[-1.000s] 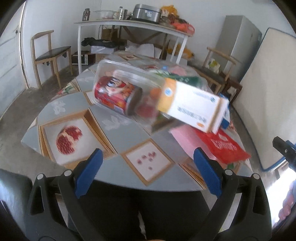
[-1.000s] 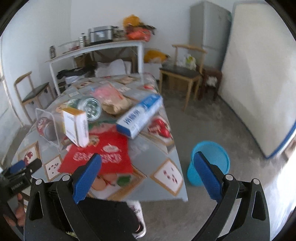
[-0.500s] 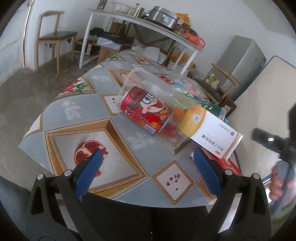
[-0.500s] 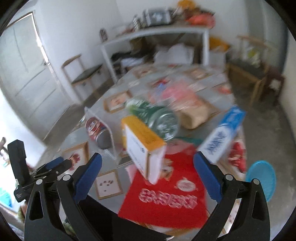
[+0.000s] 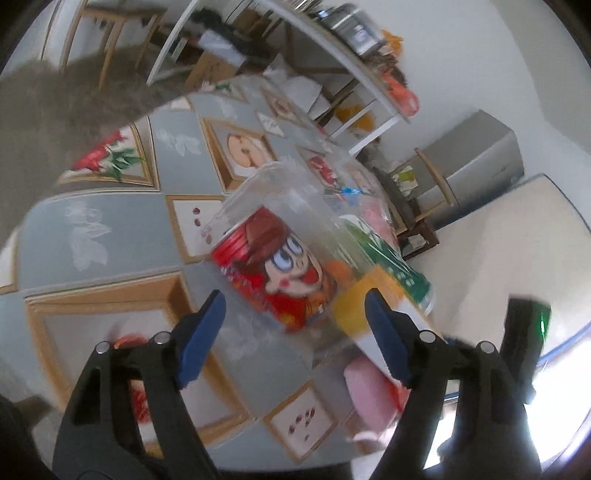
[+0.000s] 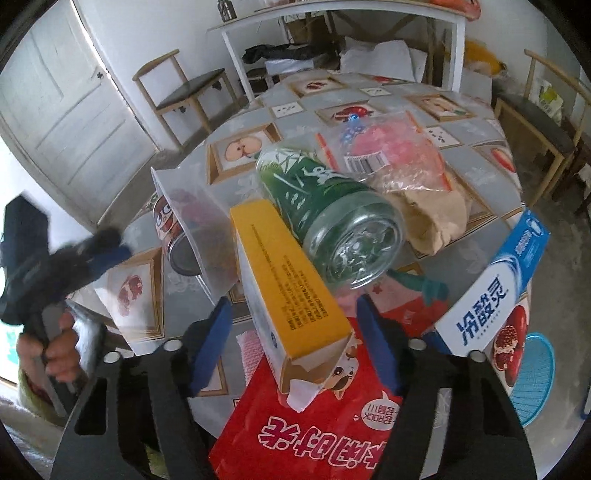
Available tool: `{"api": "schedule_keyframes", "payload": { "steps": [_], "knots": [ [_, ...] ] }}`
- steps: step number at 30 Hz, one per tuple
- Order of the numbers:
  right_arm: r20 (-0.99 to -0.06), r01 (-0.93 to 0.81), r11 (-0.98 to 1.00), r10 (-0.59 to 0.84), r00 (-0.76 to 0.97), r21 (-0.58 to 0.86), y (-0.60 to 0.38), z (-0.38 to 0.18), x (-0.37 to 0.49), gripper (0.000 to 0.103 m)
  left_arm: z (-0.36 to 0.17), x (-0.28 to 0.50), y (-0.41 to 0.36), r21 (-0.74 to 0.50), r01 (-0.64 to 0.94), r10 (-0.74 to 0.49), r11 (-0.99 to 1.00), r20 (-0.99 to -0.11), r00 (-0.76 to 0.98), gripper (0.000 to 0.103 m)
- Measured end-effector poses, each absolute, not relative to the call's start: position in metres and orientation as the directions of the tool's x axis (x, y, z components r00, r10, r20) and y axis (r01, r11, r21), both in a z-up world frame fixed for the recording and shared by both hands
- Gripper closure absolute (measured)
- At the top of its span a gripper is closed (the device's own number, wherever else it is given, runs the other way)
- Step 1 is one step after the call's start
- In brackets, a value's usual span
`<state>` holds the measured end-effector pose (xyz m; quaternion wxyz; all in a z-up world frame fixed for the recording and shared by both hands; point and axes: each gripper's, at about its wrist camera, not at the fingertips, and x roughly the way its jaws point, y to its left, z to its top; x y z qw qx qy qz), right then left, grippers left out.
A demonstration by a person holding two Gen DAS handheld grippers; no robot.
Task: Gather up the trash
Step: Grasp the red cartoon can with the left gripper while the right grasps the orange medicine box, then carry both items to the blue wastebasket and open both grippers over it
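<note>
Yellow box lies lengthwise toward the camera — right gripper closing, seemingly untouched.

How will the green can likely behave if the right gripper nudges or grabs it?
The green can lies on its side, propped against the yellow box, so a nudge would probably roll it. Its smooth round wall may slip between pads. It looks like thin metal, likely light and easily dented.

You have white walls around you, a panelled white door on the left and a wooden chair beside it. Beyond the tabletop's far edge stands a white side table; the floor is bare grey.
</note>
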<state>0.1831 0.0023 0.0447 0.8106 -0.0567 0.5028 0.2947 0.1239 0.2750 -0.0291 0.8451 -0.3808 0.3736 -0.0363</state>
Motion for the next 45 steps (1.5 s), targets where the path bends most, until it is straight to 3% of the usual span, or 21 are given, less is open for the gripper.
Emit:
{"api": "schedule_keyframes", "payload": {
  "steps": [5,18,24,45],
  "knots": [
    [-0.845,-0.534,0.820,0.425,0.325,0.207,0.001,0.045,0.180,0.060,-0.047,0.154,0.285,-0.701,-0.342,-0.351,0.626,-0.645,0.679,0.032],
    [-0.826,-0.560,0.800,0.454,0.334,0.214,0.001,0.049,0.171,0.066,-0.083,0.182,0.289,-0.732,-0.528,-0.383,0.430,-0.677,0.628,0.032],
    [-0.819,-0.569,0.793,0.465,0.335,0.218,0.002,0.050,0.166,0.069,-0.086,0.178,0.290,-0.752,-0.529,-0.389,0.394,-0.658,0.645,0.037],
    [-0.760,-0.542,0.804,0.506,0.407,0.245,-0.008,0.080,0.151,0.074,-0.067,0.118,0.292,-0.815,-0.387,-0.430,0.431,-0.563,0.706,0.039]
  ]
}}
